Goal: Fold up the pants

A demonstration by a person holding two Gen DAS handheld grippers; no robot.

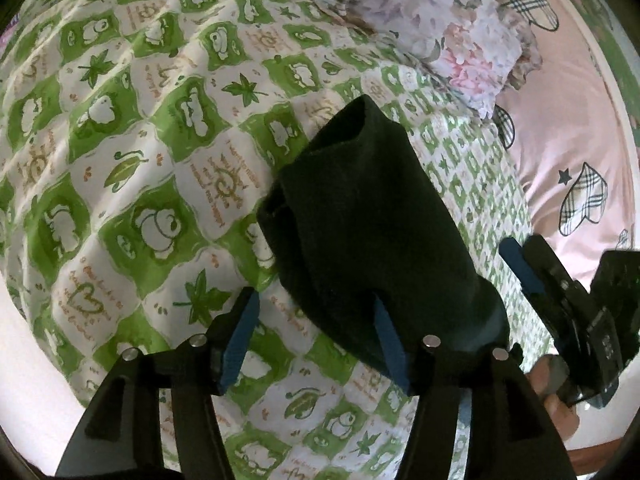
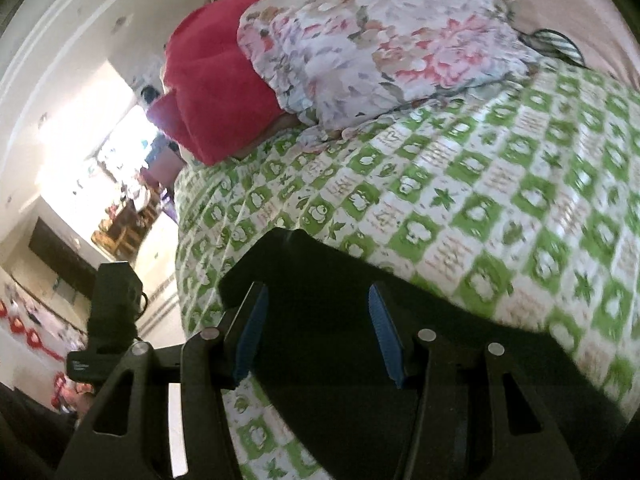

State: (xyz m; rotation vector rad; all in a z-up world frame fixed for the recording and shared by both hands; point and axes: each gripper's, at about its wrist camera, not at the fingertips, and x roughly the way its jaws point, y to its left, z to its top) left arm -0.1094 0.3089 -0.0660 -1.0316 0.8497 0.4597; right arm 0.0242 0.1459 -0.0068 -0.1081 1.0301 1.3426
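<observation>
The pants are a very dark green, near black, plain and unpatterned. Under them, the quilt is a check of leaf-green and white squares, printed with white cartoon figures, green maple leaves and tan lettering. Beyond the pants, a pillow carries pink and grey flowers on white. Beside that pillow lies a plain red blanket. Right of the pants, the sheet is pale pink with tartan hearts. The left tongs and right tongs are black with blue pads.

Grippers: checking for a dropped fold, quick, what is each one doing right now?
Left gripper: open, holding nothing; the dark pants lie beside its right finger.
Right gripper: open over the pants, no grip.
</observation>
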